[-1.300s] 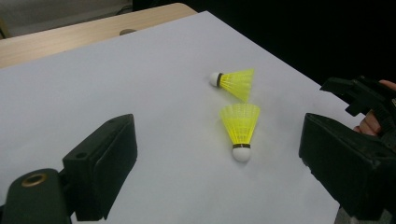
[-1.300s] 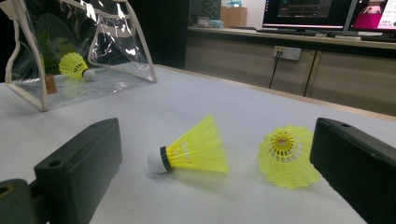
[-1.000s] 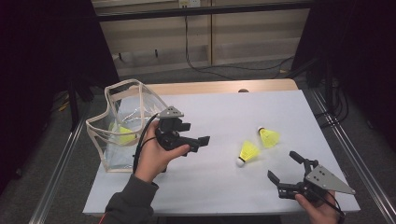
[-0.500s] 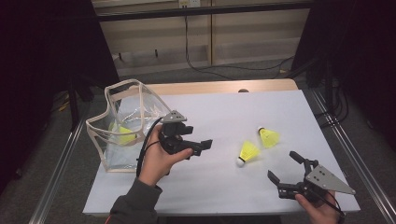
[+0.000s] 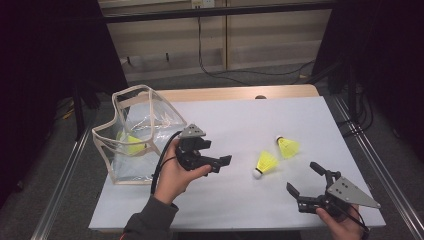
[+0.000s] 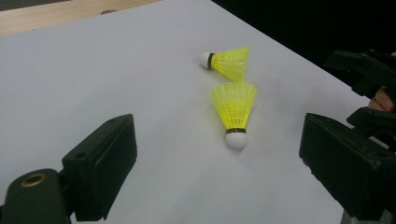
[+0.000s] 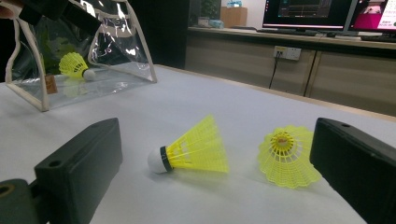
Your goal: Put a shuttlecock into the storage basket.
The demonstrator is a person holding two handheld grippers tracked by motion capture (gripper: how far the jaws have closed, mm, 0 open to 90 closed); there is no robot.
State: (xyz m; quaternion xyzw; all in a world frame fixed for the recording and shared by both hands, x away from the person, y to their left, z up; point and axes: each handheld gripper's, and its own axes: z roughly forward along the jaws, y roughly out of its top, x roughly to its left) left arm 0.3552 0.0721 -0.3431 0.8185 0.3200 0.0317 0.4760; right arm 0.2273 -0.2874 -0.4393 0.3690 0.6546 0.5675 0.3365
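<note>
Now the left hand-held gripper (image 5: 220, 162) has moved from the clear bag (image 5: 140, 137) toward the nearer shuttlecock (image 5: 265, 163) mid-worktop, jaws spread, empty; the right hand-held gripper (image 5: 306, 184) waits spread near the front-right corner.

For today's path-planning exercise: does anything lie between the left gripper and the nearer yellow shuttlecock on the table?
Nothing visible does. The left gripper, jaws open, faces the nearer shuttlecock across bare white table. The second shuttlecock lies beyond it, and the clear bag sits behind the gripper.
</note>
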